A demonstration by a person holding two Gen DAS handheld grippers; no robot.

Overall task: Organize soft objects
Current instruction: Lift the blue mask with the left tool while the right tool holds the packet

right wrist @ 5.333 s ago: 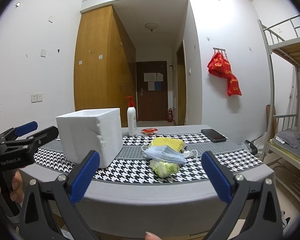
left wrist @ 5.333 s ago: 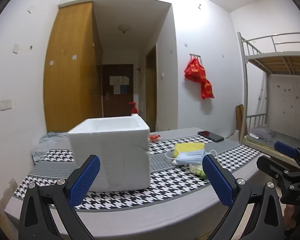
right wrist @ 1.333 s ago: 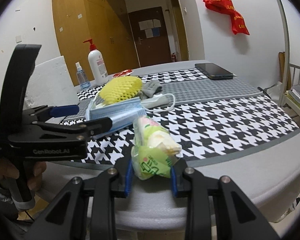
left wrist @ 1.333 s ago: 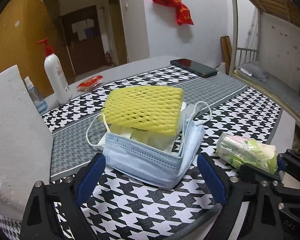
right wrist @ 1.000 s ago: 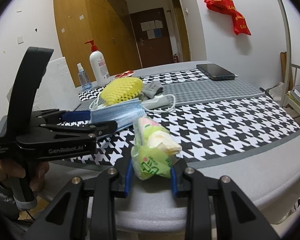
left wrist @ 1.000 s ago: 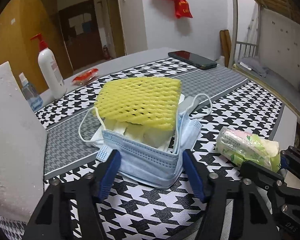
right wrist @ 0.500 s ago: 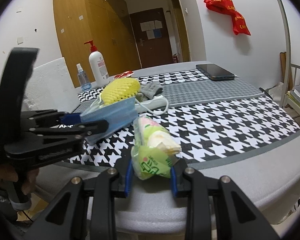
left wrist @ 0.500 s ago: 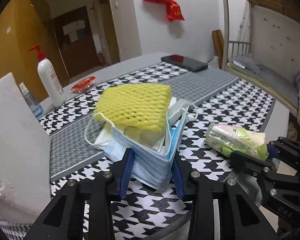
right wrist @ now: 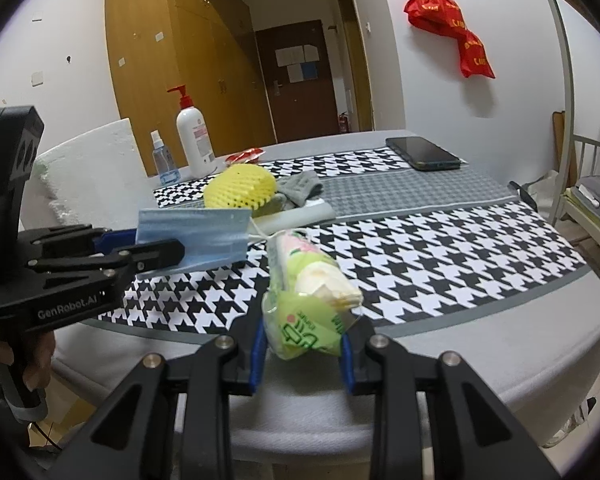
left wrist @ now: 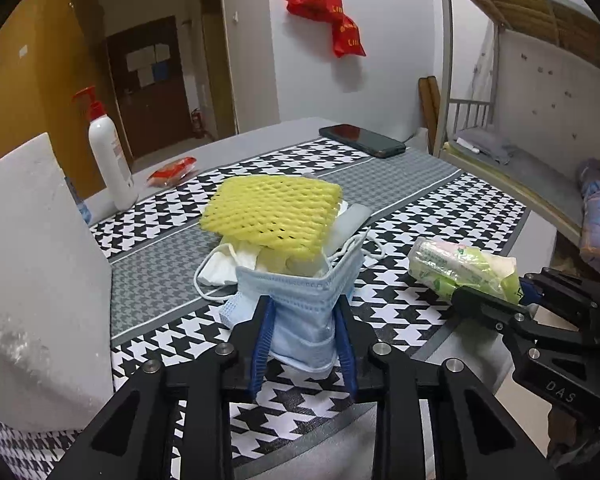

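My left gripper [left wrist: 303,336] is shut on a light blue face mask [left wrist: 304,300], bunched between the blue pads and lifted off the cloth; it also shows in the right wrist view [right wrist: 192,236]. Behind it lies a yellow foam net [left wrist: 272,210] over white soft pieces. My right gripper [right wrist: 302,350] is shut on a green tissue pack [right wrist: 304,288], held over the table's front edge; the pack also shows in the left wrist view [left wrist: 460,266]. A grey glove [right wrist: 302,186] lies beside the foam net [right wrist: 240,190].
A white foam box [left wrist: 32,272] stands at the left. A pump bottle [left wrist: 108,152], a small spray bottle [right wrist: 162,160] and a red packet [left wrist: 172,170] sit at the back. A black phone [left wrist: 362,140] lies far right. A bunk bed [left wrist: 540,80] is to the right.
My left gripper closed on the face mask and pulled it up and away from the yellow foam net pile. My right gripper stays shut on the tissue pack, barely moved.
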